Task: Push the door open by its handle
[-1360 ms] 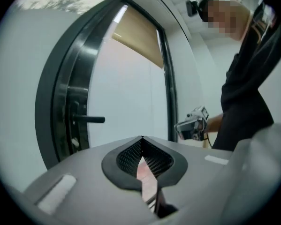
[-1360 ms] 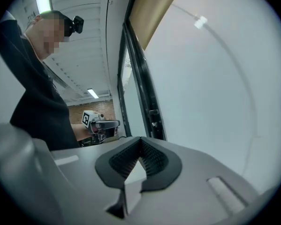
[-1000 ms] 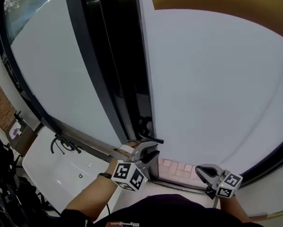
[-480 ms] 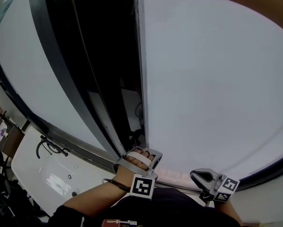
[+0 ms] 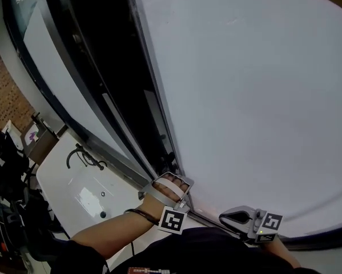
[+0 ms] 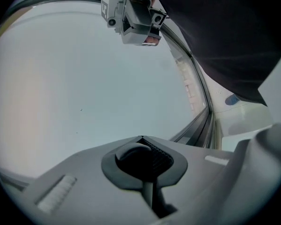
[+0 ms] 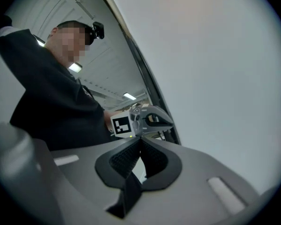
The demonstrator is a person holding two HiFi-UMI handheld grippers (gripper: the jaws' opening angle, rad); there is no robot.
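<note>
Closest to the person, the right gripper hangs low beside the door, its jaws together on nothing. Just beyond, at the door's left edge, the left gripper has closed its jaws fully. A second ago they stood partly apart; now nothing sits between them. No view shows the handle. Farther off, the dark gap left of the door has widened, so the door appears to be swinging open.

A pale grey-white door panel fills the upper right beside a black door frame, red-brown brickwork lies far left, and the grey left gripper and right gripper bear black-and-white square-marker cubes.
</note>
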